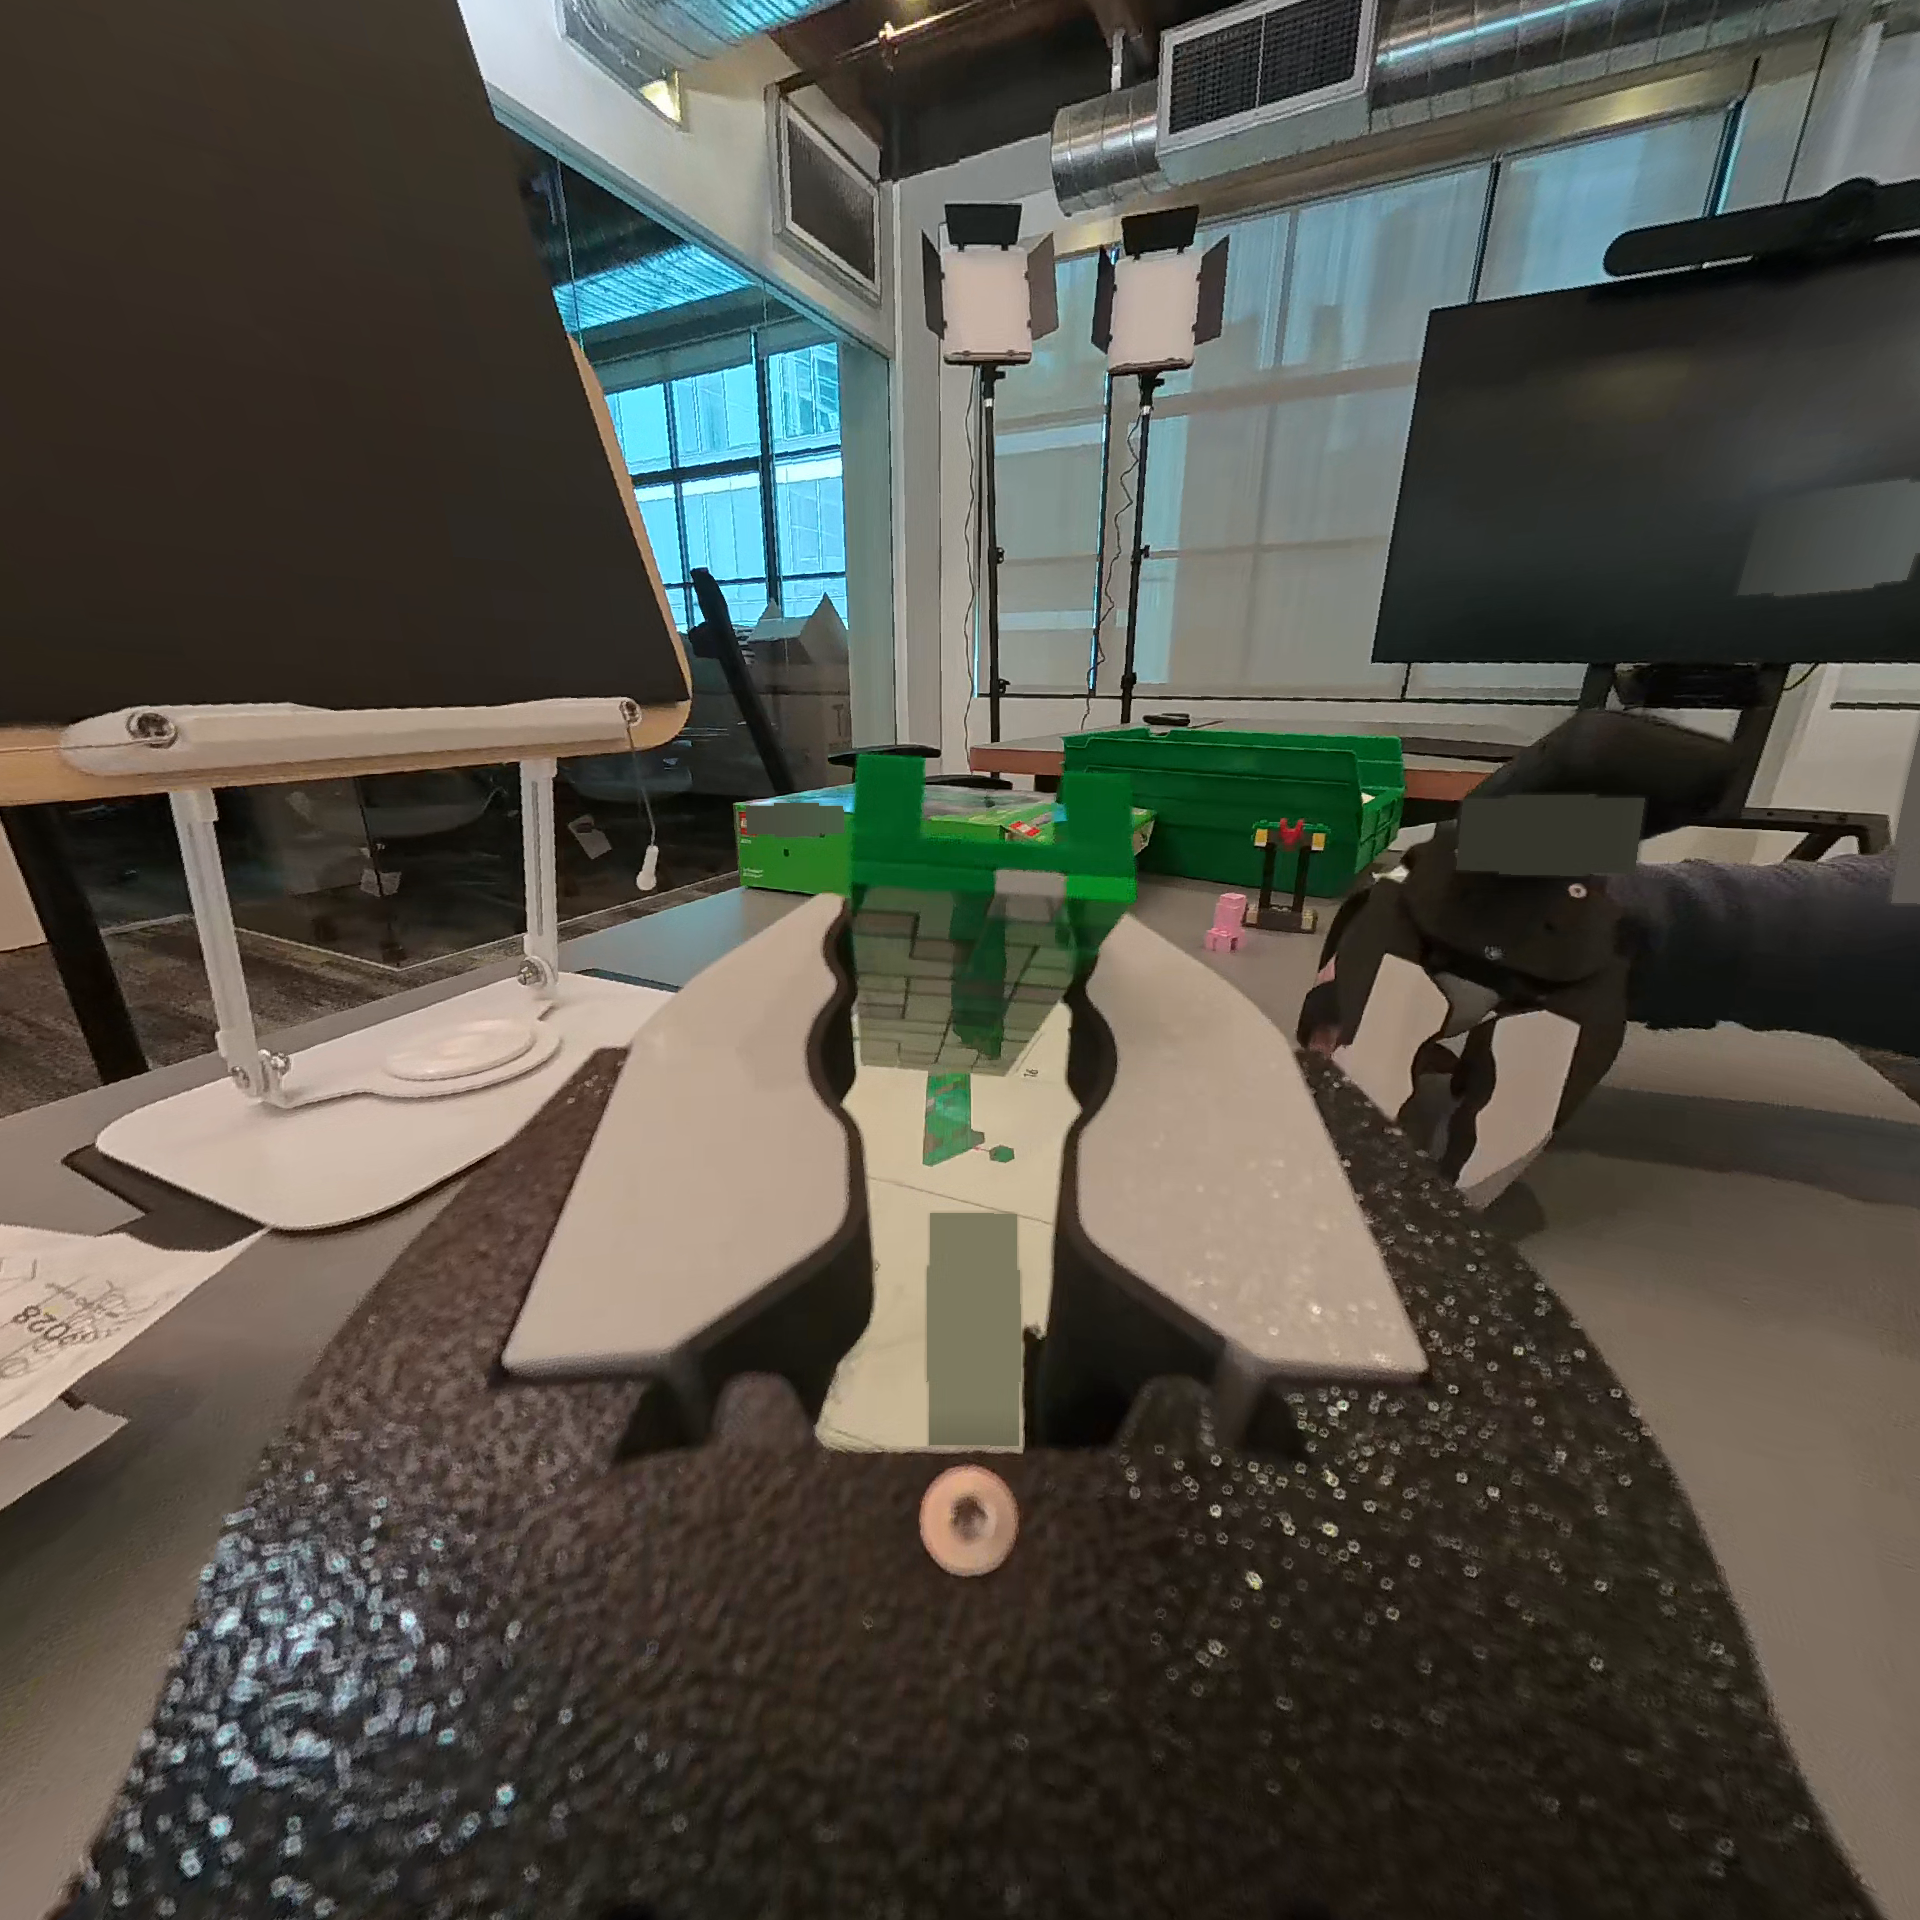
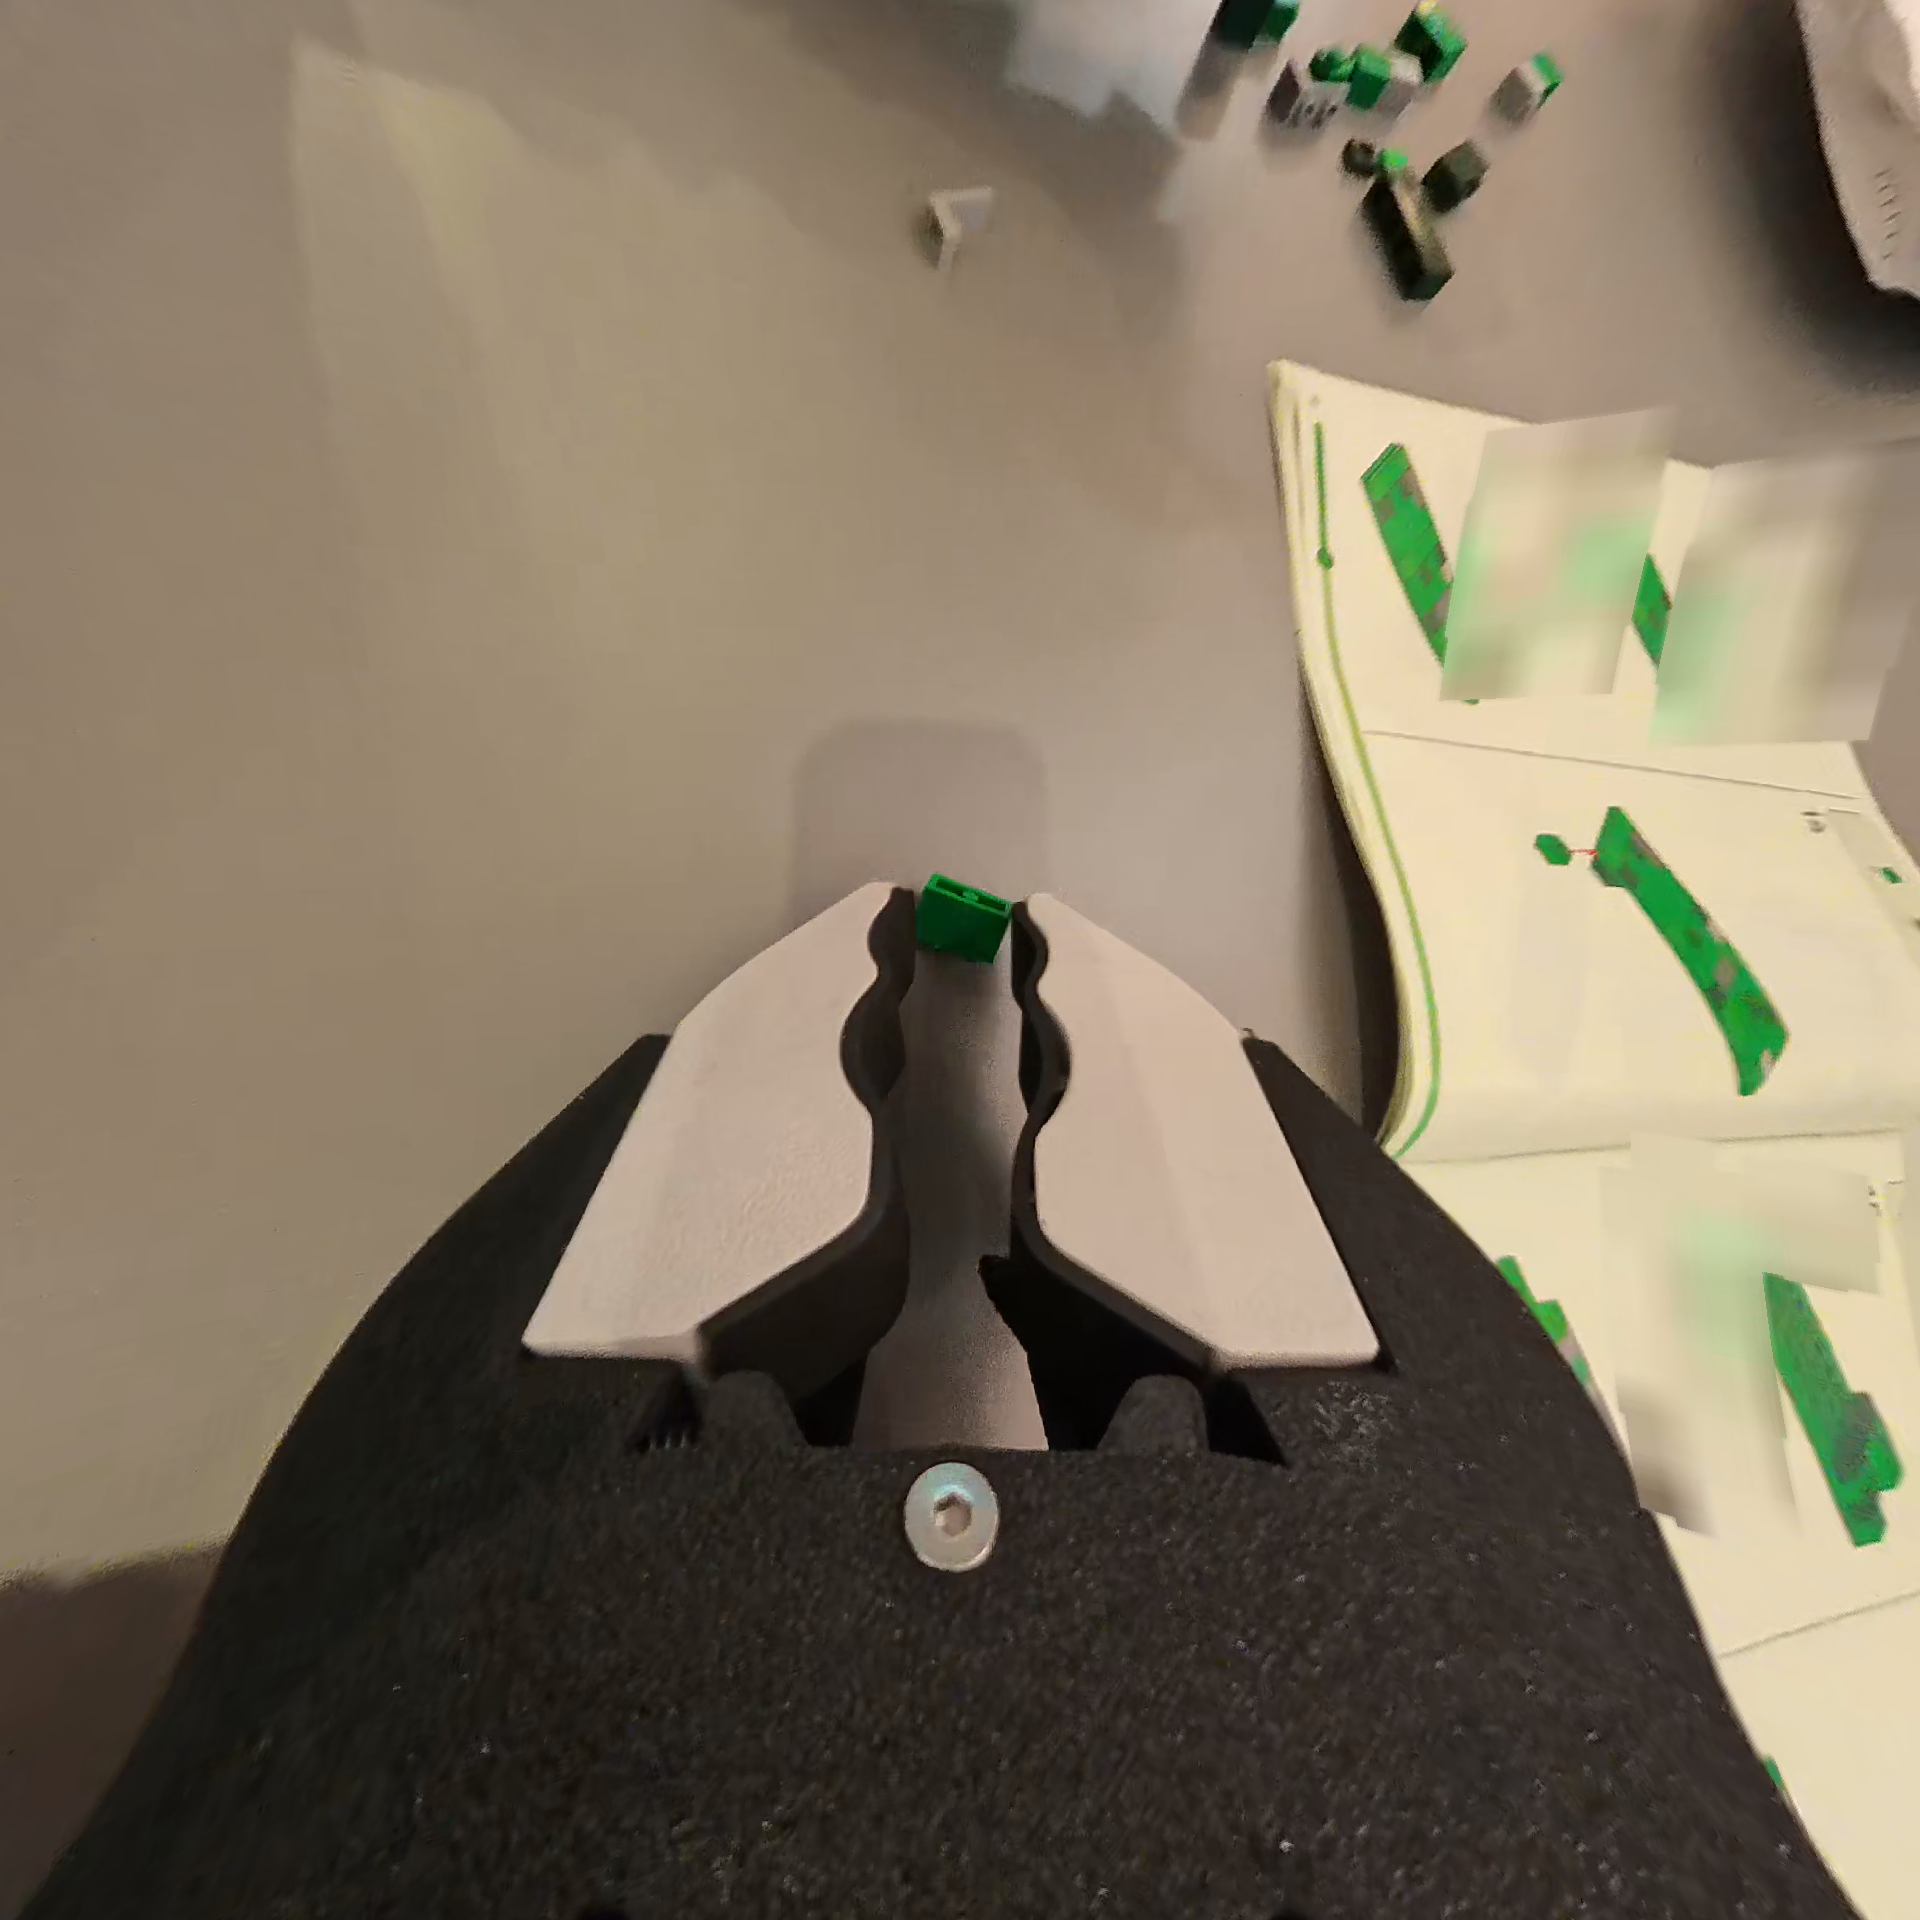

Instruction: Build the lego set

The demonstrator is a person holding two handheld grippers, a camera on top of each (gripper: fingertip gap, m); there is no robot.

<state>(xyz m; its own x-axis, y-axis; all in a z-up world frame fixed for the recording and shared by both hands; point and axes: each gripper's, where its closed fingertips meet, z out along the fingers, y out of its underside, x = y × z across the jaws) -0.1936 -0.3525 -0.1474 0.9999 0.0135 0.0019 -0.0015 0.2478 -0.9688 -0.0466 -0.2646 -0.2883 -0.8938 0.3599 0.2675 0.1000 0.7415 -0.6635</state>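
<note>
2 tools grip parts: left tool [image 1: 961,956] clamps the green-grey assembly [image 1: 966,935] at frame centre; right tool [image 2: 961,914] pinches a green brick [image 2: 963,914].

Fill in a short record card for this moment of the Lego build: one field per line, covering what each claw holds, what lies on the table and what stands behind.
Left claw: shut on a green-and-grey brick assembly, raised above the table
Right claw: shut on a small green brick at its tips
Table: grey; open instruction booklet to the right of the right claw
Loose bricks: green and dark, scattered beyond the booklet, blurred
Background: green bin, green box, pink figure
</note>
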